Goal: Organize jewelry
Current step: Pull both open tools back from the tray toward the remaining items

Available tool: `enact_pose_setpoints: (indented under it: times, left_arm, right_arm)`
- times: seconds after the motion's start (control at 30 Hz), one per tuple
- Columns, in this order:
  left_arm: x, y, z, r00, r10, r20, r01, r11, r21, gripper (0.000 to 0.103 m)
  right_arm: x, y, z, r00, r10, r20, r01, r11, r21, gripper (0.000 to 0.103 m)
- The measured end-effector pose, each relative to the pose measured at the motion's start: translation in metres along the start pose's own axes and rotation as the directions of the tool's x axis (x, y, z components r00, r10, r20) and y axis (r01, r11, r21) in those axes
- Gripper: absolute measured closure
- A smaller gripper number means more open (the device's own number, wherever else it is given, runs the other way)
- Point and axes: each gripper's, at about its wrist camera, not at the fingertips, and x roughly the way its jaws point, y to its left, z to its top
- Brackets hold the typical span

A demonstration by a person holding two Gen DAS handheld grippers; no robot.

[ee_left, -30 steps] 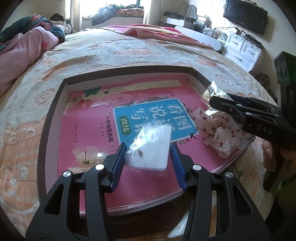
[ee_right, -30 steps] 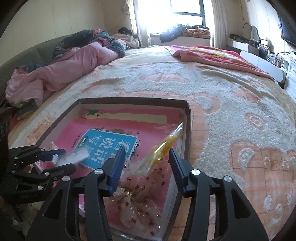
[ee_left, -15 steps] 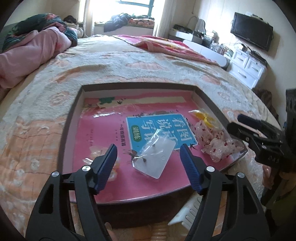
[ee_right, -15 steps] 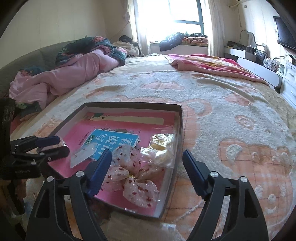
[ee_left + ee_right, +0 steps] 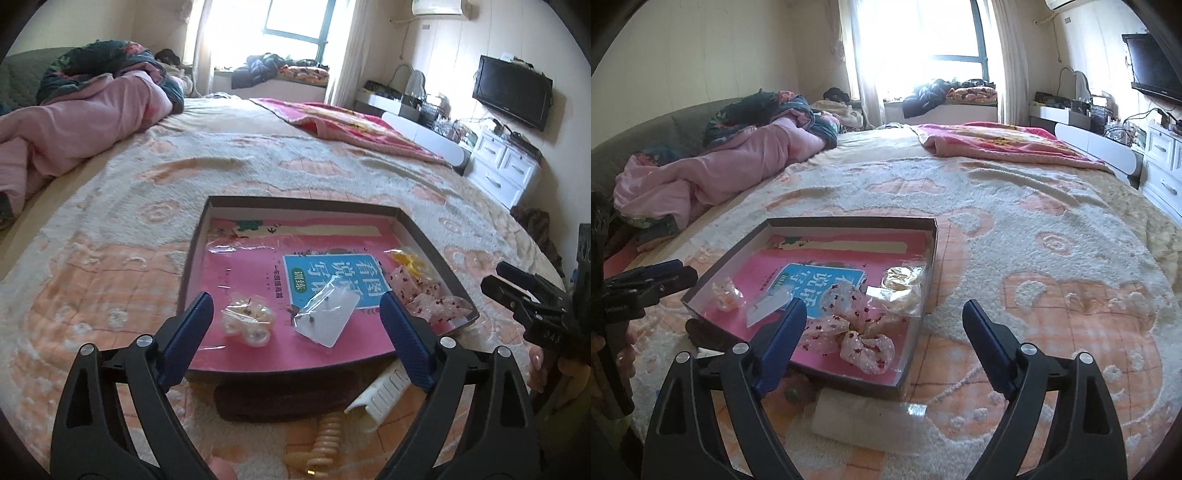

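Observation:
A shallow brown box [image 5: 303, 201] [image 5: 849, 221] lies on the bed with a pink book inside. On the book lie a clear bag with a white earring card [image 5: 327, 317] [image 5: 764, 306], a bagged pearl clip [image 5: 247, 321] [image 5: 726, 293], a red-dotted bow [image 5: 424, 291] [image 5: 857, 328] and a bagged yellow piece [image 5: 410, 260] [image 5: 901, 278]. My left gripper [image 5: 295, 325] is open and empty, held back above the box's near edge. My right gripper [image 5: 882, 328] is open and empty, above the box's near corner.
A brown oval pad [image 5: 284, 398], a white comb [image 5: 380, 391] and a cream spiral hair tie [image 5: 317, 443] lie on the blanket in front of the box. A white packet [image 5: 864, 413] lies by the box corner. Pink bedding [image 5: 720, 166] is heaped far left.
My left gripper let go of the earring-card bag, which now lies on the book, and my right gripper released the yellow bag. Both grippers opened wide and pulled back from the box.

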Motion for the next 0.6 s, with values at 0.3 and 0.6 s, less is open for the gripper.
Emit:
enact_pose_setpoints:
  times: [0.3,0.6]
  left_arm:
    - [-0.021,-0.002,-0.005,0.999,0.000,0.037,0.001,1.000,-0.008,0.011]
    - [-0.036,-0.001,-0.015,0.998,0.005,0.060,-0.004,1.000,-0.013,0.011]
  right_arm:
    - [-0.020,0.008,-0.008,1.000,0.007,0.022,-0.006,1.000,-0.015,0.015]
    - [-0.034,0.021,-0.015,0.999,0.040,0.028,-0.038,0.998,-0.052,0.015]
